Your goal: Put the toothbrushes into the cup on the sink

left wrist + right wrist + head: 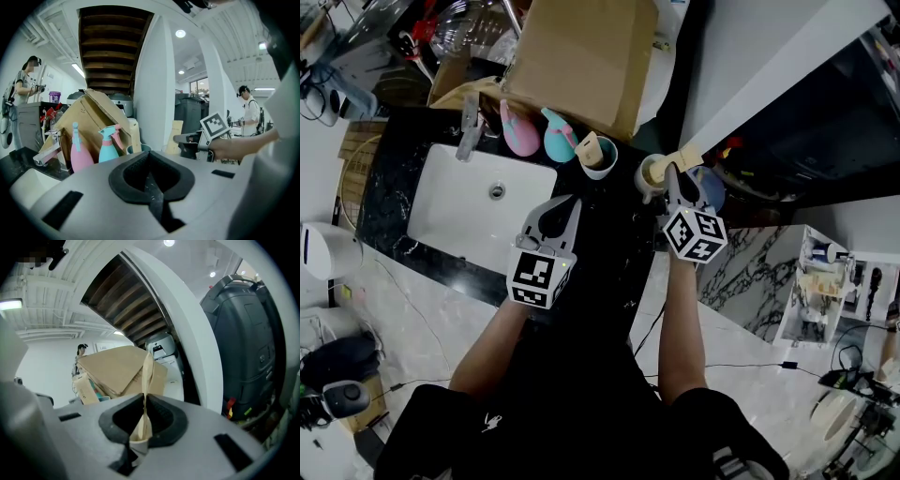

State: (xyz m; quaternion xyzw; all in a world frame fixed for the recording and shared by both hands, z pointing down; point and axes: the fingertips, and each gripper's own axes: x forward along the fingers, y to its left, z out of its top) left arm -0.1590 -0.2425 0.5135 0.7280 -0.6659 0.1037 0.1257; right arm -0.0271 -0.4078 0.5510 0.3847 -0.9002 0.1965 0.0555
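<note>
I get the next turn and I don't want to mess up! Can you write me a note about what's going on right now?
Left tool: shut, empty, over the black counter beside the sink.
Right tool: shut on a tan toothbrush, close by the cream cup.
Grey cup near the spray bottles: a tan thing stands in it, probably another toothbrush.
Done: maybe one brush in.
Left: lower the held toothbrush into a cup, then open the tool.
</note>
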